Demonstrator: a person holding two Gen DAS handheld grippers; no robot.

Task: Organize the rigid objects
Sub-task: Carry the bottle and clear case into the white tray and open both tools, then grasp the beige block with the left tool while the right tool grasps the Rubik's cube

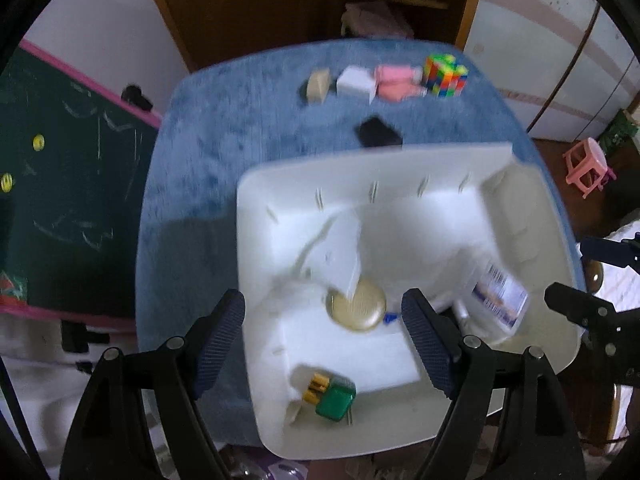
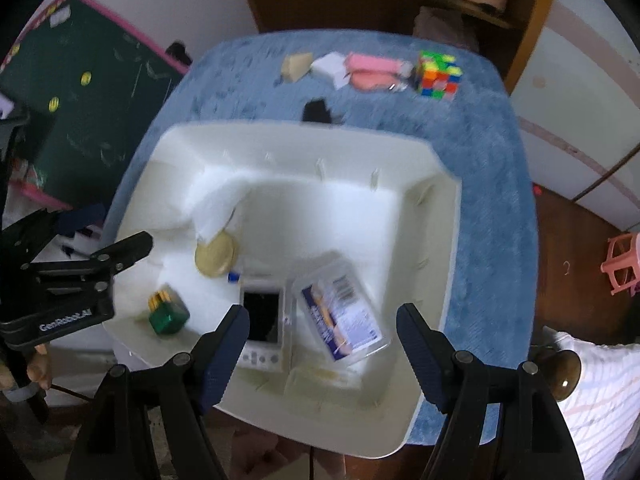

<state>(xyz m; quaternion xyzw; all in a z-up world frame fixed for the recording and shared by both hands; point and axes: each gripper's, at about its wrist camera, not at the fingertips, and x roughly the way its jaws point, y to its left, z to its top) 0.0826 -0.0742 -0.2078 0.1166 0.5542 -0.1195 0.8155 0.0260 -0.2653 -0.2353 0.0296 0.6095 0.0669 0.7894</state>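
Observation:
A white plastic bin sits on a blue mat. Inside lie a round tan disc, a green block with yellow batteries, a clear labelled box and a white handheld device with a dark screen. My left gripper is open and empty above the bin. My right gripper is open and empty over the device and the clear box. Along the mat's far edge lie a tan piece, a white cube, a pink object, a colour puzzle cube and a black object.
The blue mat covers a small table. A green chalkboard stands to the left. A wooden cabinet stands behind. A pink stool stands on the floor at the right.

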